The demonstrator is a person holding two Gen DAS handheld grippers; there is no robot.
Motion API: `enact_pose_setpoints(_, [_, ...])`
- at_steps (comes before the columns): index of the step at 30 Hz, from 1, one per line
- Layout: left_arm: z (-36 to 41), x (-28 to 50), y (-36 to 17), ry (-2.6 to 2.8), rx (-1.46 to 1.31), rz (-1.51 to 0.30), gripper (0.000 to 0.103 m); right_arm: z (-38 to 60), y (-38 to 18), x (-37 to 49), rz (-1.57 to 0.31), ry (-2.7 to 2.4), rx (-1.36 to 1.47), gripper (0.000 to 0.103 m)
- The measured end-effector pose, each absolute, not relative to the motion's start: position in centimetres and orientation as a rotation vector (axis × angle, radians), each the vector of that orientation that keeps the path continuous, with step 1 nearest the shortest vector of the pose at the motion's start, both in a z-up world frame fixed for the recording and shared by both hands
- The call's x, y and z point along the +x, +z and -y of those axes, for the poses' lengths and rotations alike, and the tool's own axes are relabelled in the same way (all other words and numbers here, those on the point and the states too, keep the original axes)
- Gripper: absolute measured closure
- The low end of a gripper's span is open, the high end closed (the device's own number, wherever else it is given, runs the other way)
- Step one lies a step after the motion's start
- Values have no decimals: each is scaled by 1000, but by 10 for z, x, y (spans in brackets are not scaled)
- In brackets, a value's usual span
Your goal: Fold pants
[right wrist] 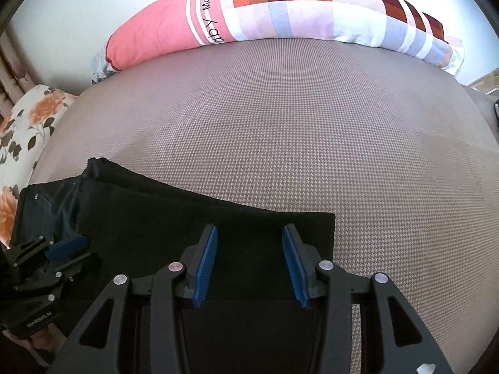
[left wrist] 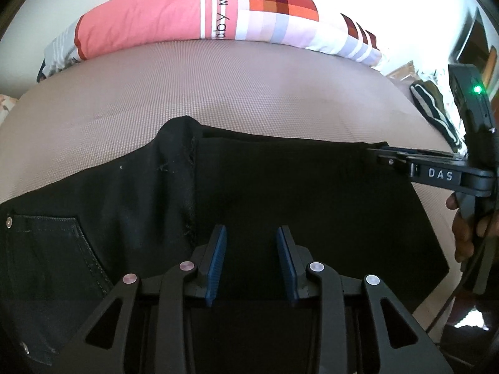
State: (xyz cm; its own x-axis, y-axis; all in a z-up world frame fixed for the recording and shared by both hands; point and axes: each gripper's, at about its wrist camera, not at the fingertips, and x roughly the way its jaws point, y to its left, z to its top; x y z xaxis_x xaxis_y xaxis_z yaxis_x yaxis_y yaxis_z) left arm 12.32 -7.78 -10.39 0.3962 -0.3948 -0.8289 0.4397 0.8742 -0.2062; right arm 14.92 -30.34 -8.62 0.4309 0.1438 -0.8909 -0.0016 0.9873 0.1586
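Both jaws stood spread with nothing between them: left gripper (left wrist: 252, 261) and right gripper (right wrist: 249, 265) each hovered over one pair of black denim pants (left wrist: 280, 193), lying folded on the grey woven mattress (right wrist: 312, 124). One pink patchwork pillow (right wrist: 249, 12) lay beyond.

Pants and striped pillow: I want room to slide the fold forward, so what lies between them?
Only bare grey-brown mattress cover lies between the black pants and the pillow, clearest in the right wrist view.
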Motion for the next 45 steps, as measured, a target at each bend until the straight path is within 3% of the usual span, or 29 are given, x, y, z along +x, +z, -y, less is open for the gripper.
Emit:
enact_pose_setpoints(8, [41,119,-95,-466,-38,-1067,53,301,-82,148,-1129,110,172,61])
enact_pose_setpoints(32, [-150,104,-40,-142,-171,-1008,47,189,-69,158,-1147,316,61,61])
enact_pose_setpoints(45, [-226,115,-61,-125,-206,-1075,43,142,-90,188,-1193,311,21,61])
